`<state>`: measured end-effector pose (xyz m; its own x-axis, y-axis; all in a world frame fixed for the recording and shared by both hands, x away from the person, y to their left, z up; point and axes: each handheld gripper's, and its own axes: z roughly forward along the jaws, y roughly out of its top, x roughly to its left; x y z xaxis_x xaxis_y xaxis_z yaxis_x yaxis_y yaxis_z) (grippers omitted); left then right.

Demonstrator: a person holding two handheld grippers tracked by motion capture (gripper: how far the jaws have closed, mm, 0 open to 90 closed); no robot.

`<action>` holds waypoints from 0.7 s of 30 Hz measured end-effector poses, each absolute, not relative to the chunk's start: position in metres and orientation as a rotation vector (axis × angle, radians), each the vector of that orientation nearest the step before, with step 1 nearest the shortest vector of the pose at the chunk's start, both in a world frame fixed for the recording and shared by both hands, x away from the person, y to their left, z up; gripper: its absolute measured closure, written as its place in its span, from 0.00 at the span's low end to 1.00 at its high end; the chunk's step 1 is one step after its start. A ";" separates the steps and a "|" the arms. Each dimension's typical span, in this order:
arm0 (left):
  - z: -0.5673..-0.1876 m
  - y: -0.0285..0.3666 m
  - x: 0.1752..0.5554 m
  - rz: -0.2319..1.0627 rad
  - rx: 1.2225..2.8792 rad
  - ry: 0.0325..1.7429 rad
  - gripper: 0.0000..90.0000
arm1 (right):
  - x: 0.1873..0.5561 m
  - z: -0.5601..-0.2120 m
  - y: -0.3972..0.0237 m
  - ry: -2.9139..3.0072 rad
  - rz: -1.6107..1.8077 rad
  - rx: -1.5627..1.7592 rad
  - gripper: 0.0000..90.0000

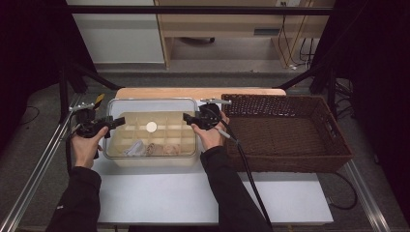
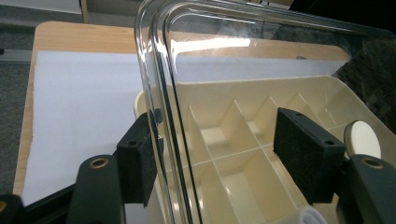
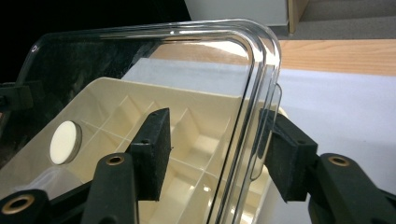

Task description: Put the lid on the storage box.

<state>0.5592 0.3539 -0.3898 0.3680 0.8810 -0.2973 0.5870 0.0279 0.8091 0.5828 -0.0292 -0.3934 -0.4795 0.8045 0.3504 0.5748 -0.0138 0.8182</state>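
Clear lid sat over the cream divided box on the white table, wicker basket just to the right.

Left tongs straddled the lid's left edge: jaws wide, outer pad just beside the rim, inner pad over the compartments, not pressing. Holding nothing.

Right tongs were the same on the right edge: jaws apart, one pad inside, one pad outside, rim between them with a gap on each side. No grip.

Couldn't tell whether the lid was fully seated or just resting on the box rim.

Risks as I read it:
- Lid unheld at both ends. If only perched, a nudge from either pad pulling out could have skewed it or slid it off toward the basket.
- Inner pads sat low over the dividers; dragging out sideways could have snagged the rim and shifted the whole box.
- White disc and the rolled cloth items inside could have been jolted out of their compartments if the box got bumped.
- Slick clear plastic: a regrip on one side only would likely have tilted the lid.
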 end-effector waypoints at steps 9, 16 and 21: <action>-0.399 0.355 0.567 0.363 1.681 1.349 0.34 | 0.589 -0.404 -0.025 2.039 1.480 1.481 0.47; -0.404 0.355 0.570 0.357 1.694 1.361 0.33 | 0.592 -0.411 -0.022 2.049 1.456 1.506 0.44; -0.407 0.353 0.572 0.358 1.713 1.372 0.30 | 0.593 -0.413 -0.021 2.050 1.454 1.503 0.44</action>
<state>0.5720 0.3530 -0.4068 0.3467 0.8918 -0.2908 0.6361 0.0044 0.7716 0.5934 -0.0207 -0.4134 -0.4564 0.8158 0.3552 0.6051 -0.0082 0.7961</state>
